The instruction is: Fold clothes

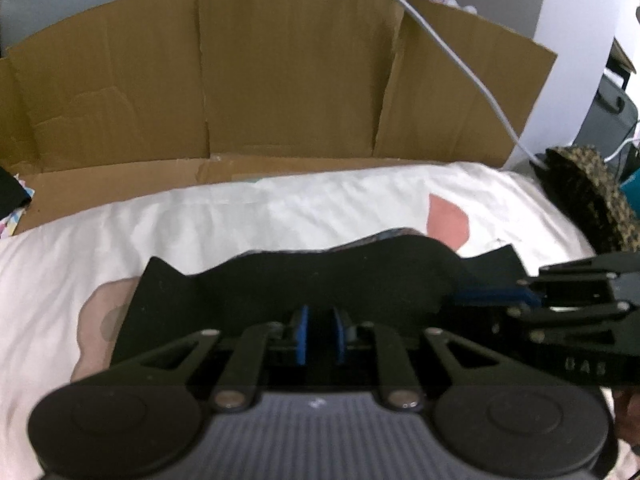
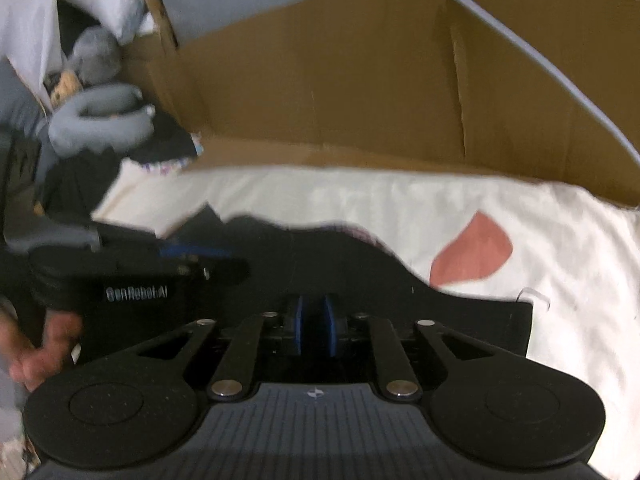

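A black garment lies on a white bed sheet with pink patches, its far edge wavy and slightly raised. In the left wrist view my left gripper is over its near middle, blue pads close together with black cloth filling the slim gap. My right gripper reaches in from the right onto the garment's right end. In the blurred right wrist view the same garment spreads under my right gripper, whose pads stand slightly apart. My left gripper enters from the left, held by a hand.
A brown cardboard wall stands behind the bed, with a grey cable draped over it. A dark speckled item sits at the bed's right edge. A grey plush toy and dark clothes are piled at the far left.
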`<move>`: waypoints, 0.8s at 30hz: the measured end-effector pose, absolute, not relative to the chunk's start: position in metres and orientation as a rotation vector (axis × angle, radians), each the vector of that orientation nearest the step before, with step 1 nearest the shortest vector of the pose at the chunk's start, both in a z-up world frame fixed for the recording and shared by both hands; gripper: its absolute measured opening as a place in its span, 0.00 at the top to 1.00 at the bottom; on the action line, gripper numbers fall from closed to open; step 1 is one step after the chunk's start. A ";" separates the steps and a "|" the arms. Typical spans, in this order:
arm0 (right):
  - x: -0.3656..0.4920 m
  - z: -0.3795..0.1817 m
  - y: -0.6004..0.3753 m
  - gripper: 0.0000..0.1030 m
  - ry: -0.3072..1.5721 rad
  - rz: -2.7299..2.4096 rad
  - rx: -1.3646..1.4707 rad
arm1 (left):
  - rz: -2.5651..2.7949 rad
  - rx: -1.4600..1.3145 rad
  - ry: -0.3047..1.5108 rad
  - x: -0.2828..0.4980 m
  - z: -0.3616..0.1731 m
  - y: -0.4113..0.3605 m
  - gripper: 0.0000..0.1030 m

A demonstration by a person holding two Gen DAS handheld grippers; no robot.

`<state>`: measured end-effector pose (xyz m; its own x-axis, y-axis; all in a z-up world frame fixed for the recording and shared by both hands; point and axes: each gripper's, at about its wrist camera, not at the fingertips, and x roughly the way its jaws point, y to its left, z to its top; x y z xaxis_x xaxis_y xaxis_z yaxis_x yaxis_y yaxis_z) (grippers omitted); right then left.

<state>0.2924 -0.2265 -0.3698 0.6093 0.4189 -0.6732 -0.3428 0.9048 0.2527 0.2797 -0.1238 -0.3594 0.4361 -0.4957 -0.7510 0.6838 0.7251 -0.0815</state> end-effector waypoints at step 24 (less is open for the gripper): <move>0.224 -0.347 -0.242 0.57 0.791 0.506 0.043 | -0.843 0.310 0.801 0.240 -0.324 -0.121 0.84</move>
